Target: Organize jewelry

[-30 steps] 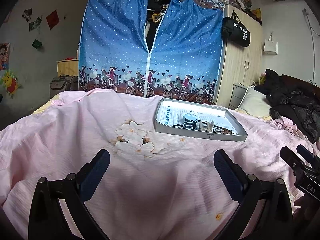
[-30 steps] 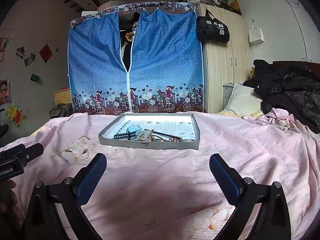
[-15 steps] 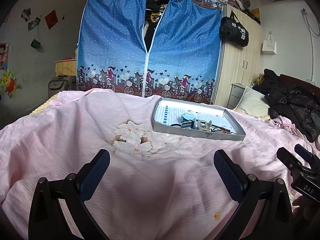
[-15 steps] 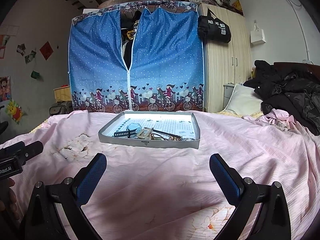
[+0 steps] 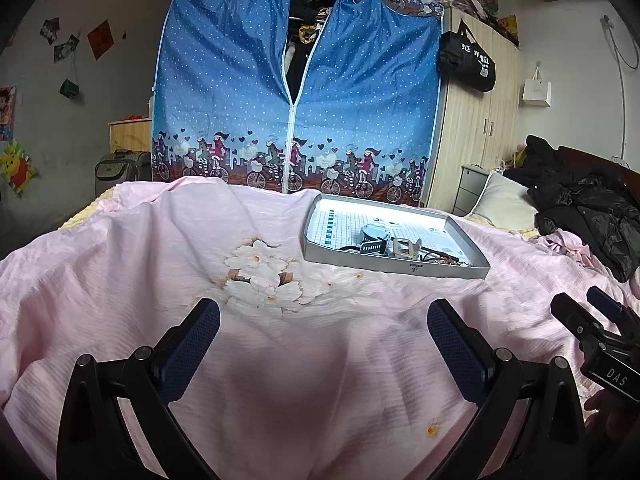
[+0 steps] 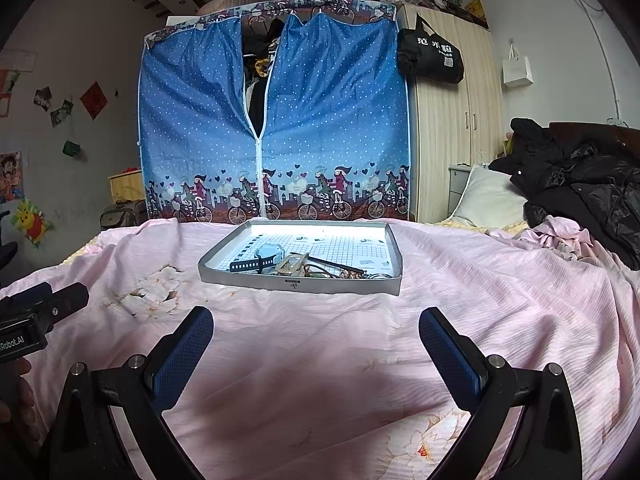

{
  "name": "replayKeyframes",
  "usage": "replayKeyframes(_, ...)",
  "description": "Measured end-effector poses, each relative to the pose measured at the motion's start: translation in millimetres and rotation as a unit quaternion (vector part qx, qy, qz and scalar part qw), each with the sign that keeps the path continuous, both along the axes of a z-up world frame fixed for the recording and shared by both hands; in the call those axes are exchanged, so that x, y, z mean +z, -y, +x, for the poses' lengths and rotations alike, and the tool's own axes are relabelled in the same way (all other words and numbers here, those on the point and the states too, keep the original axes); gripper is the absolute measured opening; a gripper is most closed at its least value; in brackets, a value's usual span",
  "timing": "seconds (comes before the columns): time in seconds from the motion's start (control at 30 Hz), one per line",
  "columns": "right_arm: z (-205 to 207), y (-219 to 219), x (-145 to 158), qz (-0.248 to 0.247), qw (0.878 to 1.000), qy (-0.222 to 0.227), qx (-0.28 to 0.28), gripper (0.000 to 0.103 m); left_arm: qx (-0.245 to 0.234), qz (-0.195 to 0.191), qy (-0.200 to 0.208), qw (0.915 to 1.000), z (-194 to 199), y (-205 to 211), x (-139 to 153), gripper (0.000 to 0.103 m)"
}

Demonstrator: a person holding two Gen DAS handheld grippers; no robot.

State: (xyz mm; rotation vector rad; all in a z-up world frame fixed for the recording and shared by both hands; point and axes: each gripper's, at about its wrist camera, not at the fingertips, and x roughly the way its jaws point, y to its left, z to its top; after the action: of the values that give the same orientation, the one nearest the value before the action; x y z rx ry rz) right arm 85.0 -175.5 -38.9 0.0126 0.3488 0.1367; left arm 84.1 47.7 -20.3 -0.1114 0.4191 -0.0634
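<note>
A shallow grey tray (image 5: pixel 400 268) (image 6: pixel 304 284) with a white grid lining rests on the pink bedspread. Inside it lie a light-blue watch with a dark strap (image 5: pixel 374 238) (image 6: pixel 266 254), a pale clip-like piece (image 5: pixel 406 246) (image 6: pixel 292 266) and a tangle of chains and small jewelry (image 6: pixel 344 274). My left gripper (image 5: pixel 323 326) hovers open over the bedspread, short of the tray and to its left. My right gripper (image 6: pixel 316 334) is open too, straight in front of the tray. Both hold nothing. Each gripper shows at the edge of the other's view.
A pink bedspread (image 5: pixel 200 264) with a flower print covers the bed. Black jackets (image 6: pixel 588 192) and a pillow (image 6: pixel 486 198) lie at the right. Behind stand a blue fabric wardrobe (image 6: pixel 272 120), a wooden wardrobe (image 6: pixel 452 128) with a black bag, and a suitcase (image 5: pixel 120 170).
Both views have shifted slightly, with the tray a little higher and nearer in frame. Both grippers stay open and empty.
</note>
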Motion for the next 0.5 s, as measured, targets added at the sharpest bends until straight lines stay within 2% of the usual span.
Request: replayKeyframes(0.5, 0.3, -0.6, -0.2, 0.0, 1.0, -0.001, 0.001, 0.103, 0.001, 0.0, 0.001, 1.0, 0.0, 0.8, 0.5, 0.102)
